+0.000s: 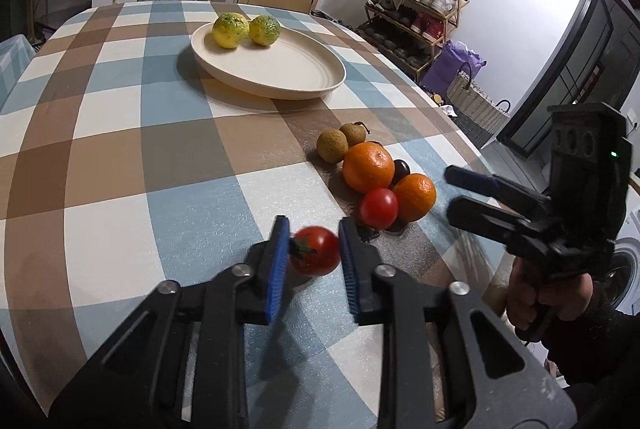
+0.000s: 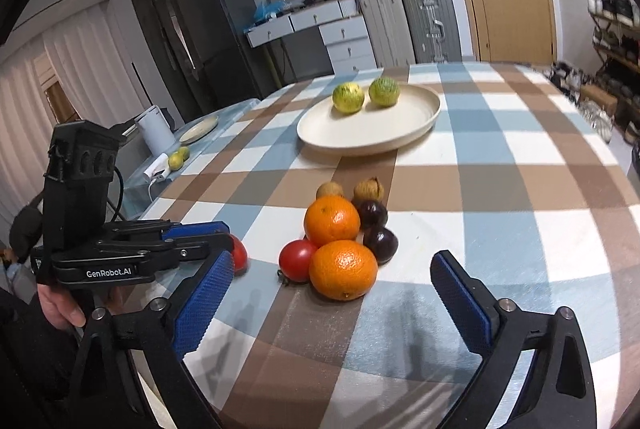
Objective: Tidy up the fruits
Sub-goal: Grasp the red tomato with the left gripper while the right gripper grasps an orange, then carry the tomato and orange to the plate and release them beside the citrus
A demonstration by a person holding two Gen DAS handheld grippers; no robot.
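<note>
My left gripper (image 1: pixel 314 231) is shut on a red tomato (image 1: pixel 316 253) with a green stalk, just above the checked tablecloth (image 1: pixel 120 133). To its right lies a pile of fruit: two oranges (image 1: pixel 368 167), another tomato (image 1: pixel 378 209), two brown longans (image 1: pixel 332 145) and dark plums (image 2: pixel 380 239). Farther back stands a cream plate (image 1: pixel 280 69) holding two green-yellow citrus fruits (image 1: pixel 230 29). My right gripper (image 2: pixel 332 265) is open and empty, its fingers spread on either side of the nearer orange (image 2: pixel 343 269) without touching it. The right wrist view shows the left gripper (image 2: pixel 224 237) at the left, the held tomato (image 2: pixel 239 256) mostly hidden.
The table's right edge (image 1: pixel 472 133) runs close beside the fruit pile. A lower side table (image 2: pixel 192 149) at the left carries a small plate, a white kettle and fruit. Suitcases, drawers and a shoe rack (image 1: pixel 416 9) stand beyond the table.
</note>
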